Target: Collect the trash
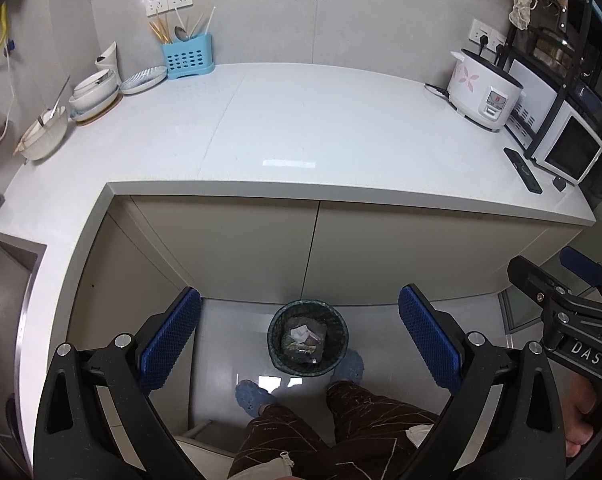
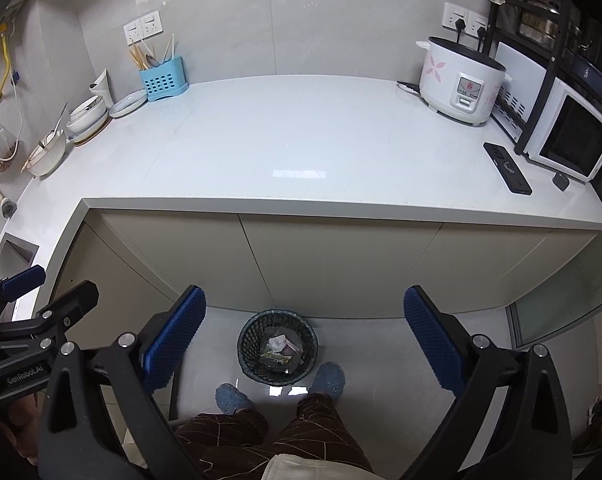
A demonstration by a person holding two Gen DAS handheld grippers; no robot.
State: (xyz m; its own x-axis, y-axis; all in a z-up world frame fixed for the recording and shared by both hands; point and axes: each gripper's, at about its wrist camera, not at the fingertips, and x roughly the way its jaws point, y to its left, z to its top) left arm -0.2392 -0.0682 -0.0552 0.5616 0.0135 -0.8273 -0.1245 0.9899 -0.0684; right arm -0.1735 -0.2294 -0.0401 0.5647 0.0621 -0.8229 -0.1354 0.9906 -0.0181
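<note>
A dark mesh waste bin (image 1: 308,336) (image 2: 277,346) stands on the floor in front of the cabinet, with crumpled paper and wrappers (image 1: 303,338) (image 2: 281,349) inside. My left gripper (image 1: 299,340) is held high above it, open, blue pads wide apart and nothing between them. My right gripper (image 2: 305,340) hangs likewise over the bin, open and empty. Each gripper also shows at the edge of the other's view: the right one (image 1: 565,312) and the left one (image 2: 29,320). No loose trash shows on the white countertop (image 1: 301,128) (image 2: 301,144).
A person's legs and blue slippers (image 1: 257,396) (image 2: 328,378) stand by the bin. On the counter: a rice cooker (image 1: 483,90), microwave (image 2: 569,136), black remote (image 2: 507,168), blue cutlery caddy (image 1: 187,58), stacked bowls (image 1: 95,94). A sink (image 1: 5,292) lies left.
</note>
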